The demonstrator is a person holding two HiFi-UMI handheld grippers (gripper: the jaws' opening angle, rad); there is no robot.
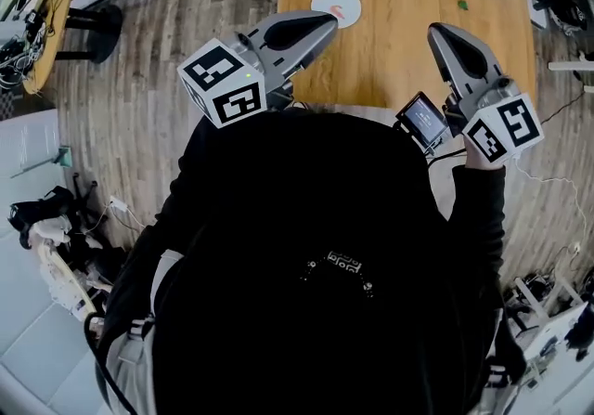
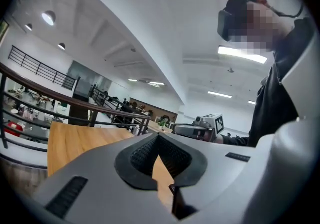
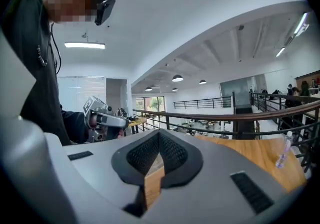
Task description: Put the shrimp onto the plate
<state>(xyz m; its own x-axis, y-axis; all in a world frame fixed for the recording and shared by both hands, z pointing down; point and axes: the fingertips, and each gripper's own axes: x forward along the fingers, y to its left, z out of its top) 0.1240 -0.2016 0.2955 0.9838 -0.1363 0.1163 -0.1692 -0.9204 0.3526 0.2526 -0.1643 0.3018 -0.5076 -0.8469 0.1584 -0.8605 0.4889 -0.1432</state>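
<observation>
A white plate (image 1: 336,5) lies near the wooden table's (image 1: 399,51) front left part, with a small pink-red piece on it, too small to name. My left gripper (image 1: 327,25) is held above the table's near edge, just short of the plate, its jaws shut with nothing between them (image 2: 158,136). My right gripper (image 1: 436,32) hovers over the near edge further right, also shut and empty (image 3: 159,133). Both grippers point level across the room, so neither gripper view shows the plate.
A small green thing (image 1: 462,5) lies on the table to the right of the plate. A clear plastic bottle (image 3: 283,150) stands near the far right corner. Railings (image 3: 225,115) run beyond the table. A person's dark torso (image 1: 316,265) fills the lower head view.
</observation>
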